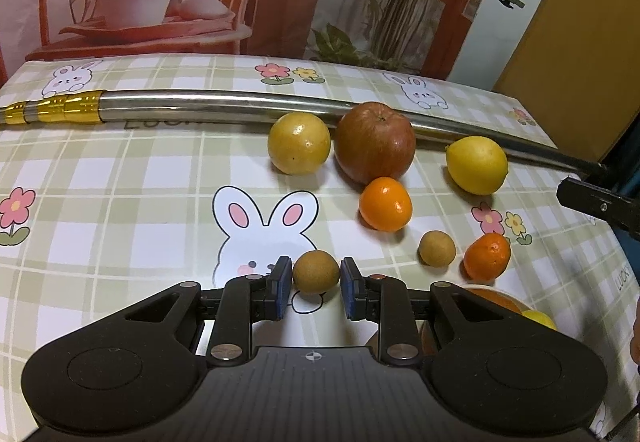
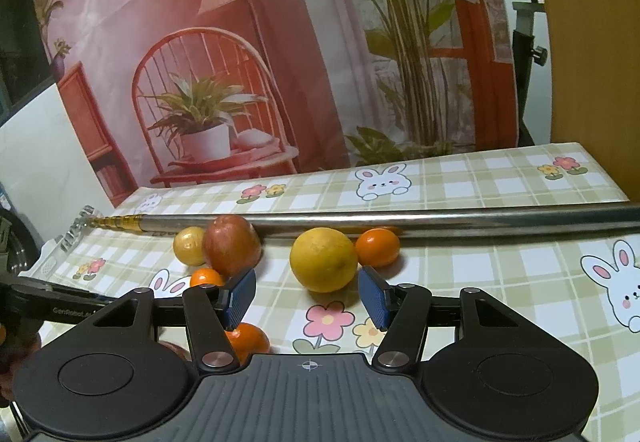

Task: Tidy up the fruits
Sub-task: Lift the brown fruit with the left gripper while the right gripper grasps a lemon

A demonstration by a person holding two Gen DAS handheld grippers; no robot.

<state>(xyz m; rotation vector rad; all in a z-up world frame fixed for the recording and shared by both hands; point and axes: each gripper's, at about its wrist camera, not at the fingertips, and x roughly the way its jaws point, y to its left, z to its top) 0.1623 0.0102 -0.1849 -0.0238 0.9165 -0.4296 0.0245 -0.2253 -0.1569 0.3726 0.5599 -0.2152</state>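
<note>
Left gripper (image 1: 316,284) angled down, seemingly clamped on small brown fruit (image 1: 315,273), right gripper (image 2: 307,296) tilted down, jaws apart, empty

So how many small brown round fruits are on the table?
2. One sits between the left gripper's pads. The other lies right of it, beside a mandarin. More may be hidden.

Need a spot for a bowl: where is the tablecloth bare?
Bare: the tablecloth left of the yellow fruit, in front of the metal pole; also right of the lemon. Crowded: around the apple, tangerines and small brown fruits.
</note>
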